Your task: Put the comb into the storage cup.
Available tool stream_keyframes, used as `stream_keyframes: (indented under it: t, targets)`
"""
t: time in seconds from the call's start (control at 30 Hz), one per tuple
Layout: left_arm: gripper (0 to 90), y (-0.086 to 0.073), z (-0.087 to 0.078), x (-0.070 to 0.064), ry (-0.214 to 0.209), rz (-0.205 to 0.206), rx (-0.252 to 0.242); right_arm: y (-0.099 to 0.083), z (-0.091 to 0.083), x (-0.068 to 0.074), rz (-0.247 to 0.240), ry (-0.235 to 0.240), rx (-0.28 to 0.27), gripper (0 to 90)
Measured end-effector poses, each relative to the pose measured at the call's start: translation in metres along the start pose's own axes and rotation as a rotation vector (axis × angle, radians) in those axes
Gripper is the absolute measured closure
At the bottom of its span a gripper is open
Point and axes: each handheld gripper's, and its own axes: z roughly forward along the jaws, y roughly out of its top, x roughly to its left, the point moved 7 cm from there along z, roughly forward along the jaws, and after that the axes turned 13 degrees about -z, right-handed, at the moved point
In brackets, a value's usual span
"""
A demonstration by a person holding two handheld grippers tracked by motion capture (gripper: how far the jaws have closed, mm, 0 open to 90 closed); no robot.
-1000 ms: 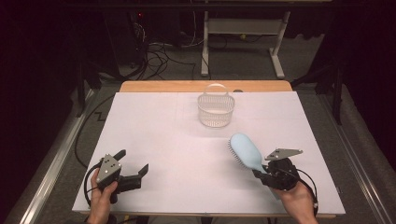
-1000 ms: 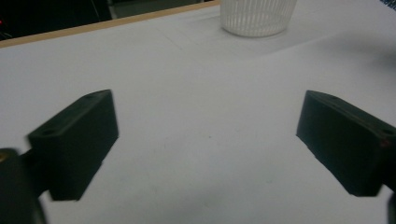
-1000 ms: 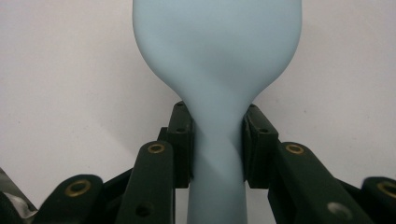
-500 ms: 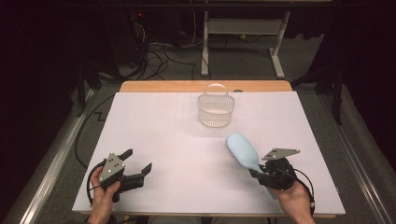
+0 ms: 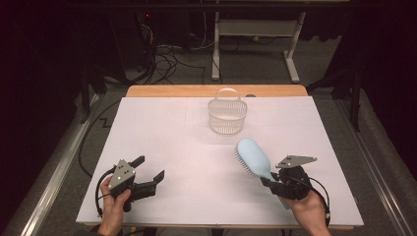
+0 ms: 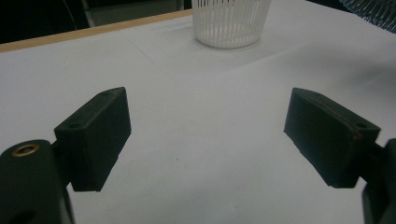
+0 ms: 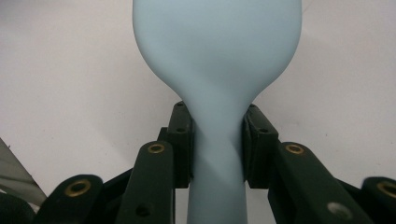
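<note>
A pale blue hairbrush [image 5: 253,157] is held above the white table at the front right, its head pointing toward the basket. My right gripper [image 5: 269,181] is shut on its handle; in the right gripper view the jaws clamp the hairbrush [image 7: 217,70] at its neck. A white slatted basket [image 5: 226,114] with a hoop handle stands upright at the back middle, and its base shows as the basket [image 6: 229,21] in the left gripper view. My left gripper [image 5: 148,169] rests at the front left, open and holding nothing, jaws aimed toward the basket.
The white table cover [image 5: 162,128] ends on a wooden strip [image 5: 172,91] at the back. Beyond it lie floor cables and a metal desk frame [image 5: 255,34]. Bristles of the brush [image 6: 373,11] show at the top right of the left gripper view.
The right gripper has carried the hairbrush a little to the left and forward. The left gripper has shifted slightly rightward, still open.
</note>
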Motion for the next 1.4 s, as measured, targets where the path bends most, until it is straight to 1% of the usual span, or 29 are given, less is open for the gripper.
stream_keyframes:
  t: [0.1,0.23,0.37,0.5,0.6,0.7,0.73,0.93,1.0,1.07,1.13,1.3,1.4]
  targets:
    - [15.6,0.001,0.001,-0.002,-0.002,-0.001,-0.003,0.001,0.001,0.001,-0.003,0.004,-0.001,70.3]
    - [15.6,0.000,0.005,-0.005,-0.013,0.000,0.016,0.003,0.002,0.004,-0.008,0.009,-0.004,70.3]
    - [15.8,0.000,0.007,-0.008,-0.013,0.004,0.025,0.005,0.003,0.006,-0.011,0.012,-0.006,70.3]
    - [15.8,0.000,0.008,-0.012,-0.050,0.007,0.038,0.007,0.003,0.008,-0.016,0.015,-0.008,70.3]
    - [15.8,0.001,0.010,-0.013,-0.040,0.013,0.037,0.008,0.004,0.008,-0.019,0.020,-0.008,70.3]
    - [15.8,0.001,0.012,-0.016,-0.051,0.011,0.043,0.009,0.005,0.009,-0.019,0.022,-0.010,70.3]
    - [15.8,0.002,0.013,-0.017,-0.049,0.011,0.040,0.010,0.005,0.010,-0.020,0.024,-0.011,70.3]
    - [15.7,0.003,0.016,-0.023,-0.060,0.023,0.042,0.014,0.006,0.014,-0.031,0.030,-0.020,70.3]
    - [15.7,0.002,0.018,-0.026,-0.075,0.026,0.048,0.016,0.006,0.015,-0.034,0.030,-0.025,70.3]
    - [15.8,0.001,0.021,-0.029,-0.074,0.031,0.063,0.018,0.006,0.016,-0.040,0.030,-0.031,70.3]
    - [15.8,0.002,0.023,-0.034,-0.095,0.032,0.061,0.019,0.005,0.017,-0.042,0.030,-0.037,70.3]
    - [15.7,0.004,0.027,-0.042,-0.115,0.042,0.067,0.021,0.006,0.019,-0.046,0.032,-0.037,70.3]
    - [15.7,0.005,0.031,-0.046,-0.134,0.031,0.068,0.023,0.007,0.021,-0.050,0.035,-0.042,70.3]
